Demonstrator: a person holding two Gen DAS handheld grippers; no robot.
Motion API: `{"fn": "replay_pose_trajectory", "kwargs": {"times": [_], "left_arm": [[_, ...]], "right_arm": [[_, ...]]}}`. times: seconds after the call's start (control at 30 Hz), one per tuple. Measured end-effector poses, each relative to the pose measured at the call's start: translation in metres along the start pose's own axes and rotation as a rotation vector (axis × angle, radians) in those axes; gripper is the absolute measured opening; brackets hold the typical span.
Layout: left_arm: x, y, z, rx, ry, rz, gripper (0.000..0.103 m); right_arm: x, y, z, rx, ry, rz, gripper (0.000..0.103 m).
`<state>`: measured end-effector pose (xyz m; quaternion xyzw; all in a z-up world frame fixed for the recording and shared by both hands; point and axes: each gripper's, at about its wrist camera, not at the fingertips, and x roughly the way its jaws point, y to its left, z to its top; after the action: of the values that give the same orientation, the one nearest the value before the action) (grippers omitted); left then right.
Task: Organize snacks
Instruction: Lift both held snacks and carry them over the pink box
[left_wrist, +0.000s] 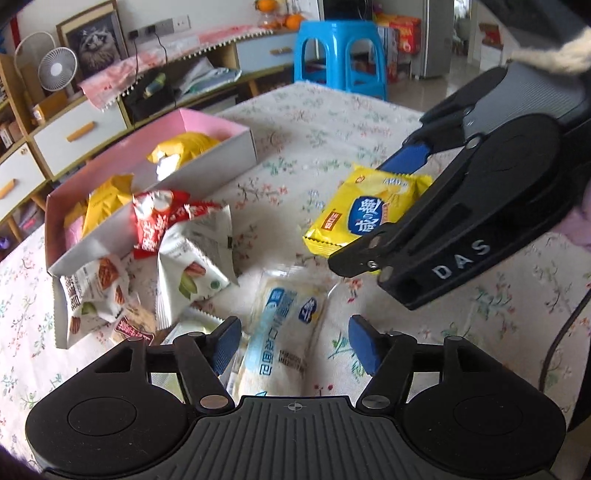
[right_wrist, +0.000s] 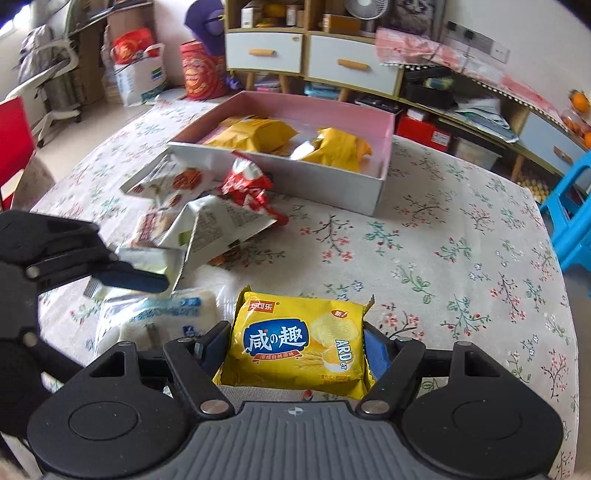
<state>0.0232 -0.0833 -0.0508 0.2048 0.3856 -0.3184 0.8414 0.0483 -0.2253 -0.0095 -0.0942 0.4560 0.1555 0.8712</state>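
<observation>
We see our black left gripper (left_wrist: 291, 341) and right gripper (right_wrist: 295, 347): blue finger pads, silver screws, ribbed grey bodies, white "DAS" lettering.

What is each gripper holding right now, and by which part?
The right gripper grips the yellow cracker packet across its two side edges. The left gripper holds nothing; it is open over the white bread packet.

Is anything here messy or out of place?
Yes: several snack packets lie heaped and crumpled on the tablecloth against the outside of the pink-lined box, while only yellow packets sit inside.
</observation>
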Motion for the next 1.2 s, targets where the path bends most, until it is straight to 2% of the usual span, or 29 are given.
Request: {"fn": "replay_pose_trajectory", "kwargs": {"times": [0.1, 0.17, 0.23, 0.3, 0.43, 0.93, 1.2], "left_arm": [[0.001, 0.0, -0.002, -0.001, 0.002, 0.001, 0.058], [0.0, 0.0, -0.002, -0.006, 0.0, 0.005, 0.047], [0.0, 0.001, -0.003, -0.014, 0.001, 0.008, 0.03], [0.001, 0.003, -0.003, -0.033, 0.018, 0.02, 0.019], [-0.002, 0.004, -0.005, -0.058, -0.006, 0.035, 0.017], [-0.036, 0.018, 0.012, -0.16, -0.095, -0.007, 0.016], [-0.047, 0.047, 0.033, -0.231, -0.141, 0.055, 0.016]], "right_arm": [[0.0, 0.002, -0.001, -0.015, 0.008, 0.0, 0.063], [0.0, 0.002, -0.002, -0.02, 0.009, -0.002, 0.063], [0.0, 0.002, -0.001, -0.021, 0.009, -0.003, 0.063], [0.0, 0.002, -0.001, -0.021, 0.008, -0.004, 0.063], [-0.001, 0.002, -0.001, -0.023, 0.006, -0.005, 0.063], [-0.015, -0.005, 0.011, 0.003, -0.055, -0.013, 0.063], [-0.015, -0.023, 0.043, 0.067, -0.1, -0.012, 0.063]]}}
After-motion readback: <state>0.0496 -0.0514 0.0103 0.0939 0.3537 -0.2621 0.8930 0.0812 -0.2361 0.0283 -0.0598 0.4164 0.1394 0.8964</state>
